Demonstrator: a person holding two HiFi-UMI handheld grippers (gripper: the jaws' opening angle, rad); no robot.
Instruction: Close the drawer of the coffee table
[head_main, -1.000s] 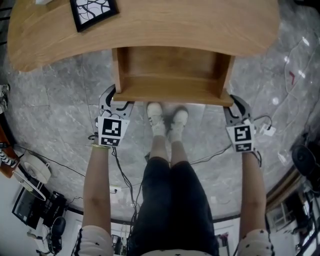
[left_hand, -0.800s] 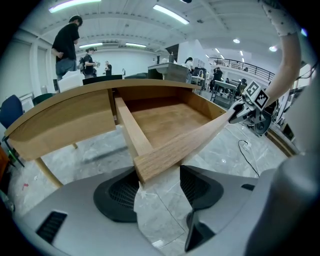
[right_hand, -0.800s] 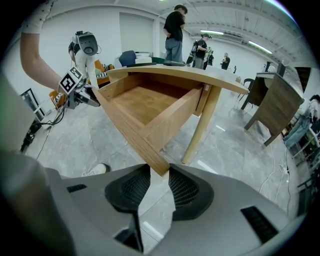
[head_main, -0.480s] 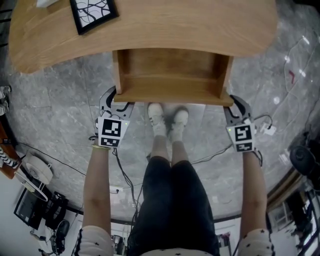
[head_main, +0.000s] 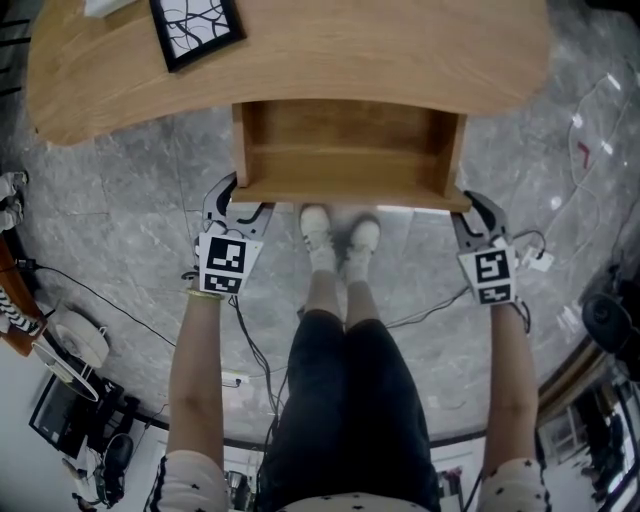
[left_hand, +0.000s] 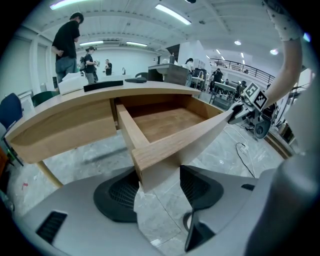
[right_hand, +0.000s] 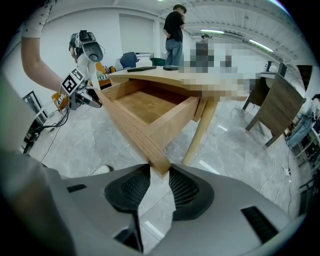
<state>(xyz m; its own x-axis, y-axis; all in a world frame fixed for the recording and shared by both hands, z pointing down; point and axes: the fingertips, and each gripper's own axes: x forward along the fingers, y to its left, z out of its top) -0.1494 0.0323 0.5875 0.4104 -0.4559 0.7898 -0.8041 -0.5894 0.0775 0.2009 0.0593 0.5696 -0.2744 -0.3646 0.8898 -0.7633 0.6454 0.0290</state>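
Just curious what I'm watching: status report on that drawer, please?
Grippers: left gripper and right gripper each clamped on a front corner of the drawer. Drawer open, empty. Nothing seen blocking its way into the coffee table.

The left arm (head_main: 197, 370) and right arm (head_main: 510, 370) stretch down toward the drawer (head_main: 345, 191), the left gripper (head_main: 236, 197) clamped wide on its left front corner, the right gripper (head_main: 472, 206) pinching its right front corner.

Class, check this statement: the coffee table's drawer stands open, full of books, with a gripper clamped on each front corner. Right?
No: the drawer is empty, as the head view shows. It does stand open, with the left gripper and the right gripper clamped on its front corners.
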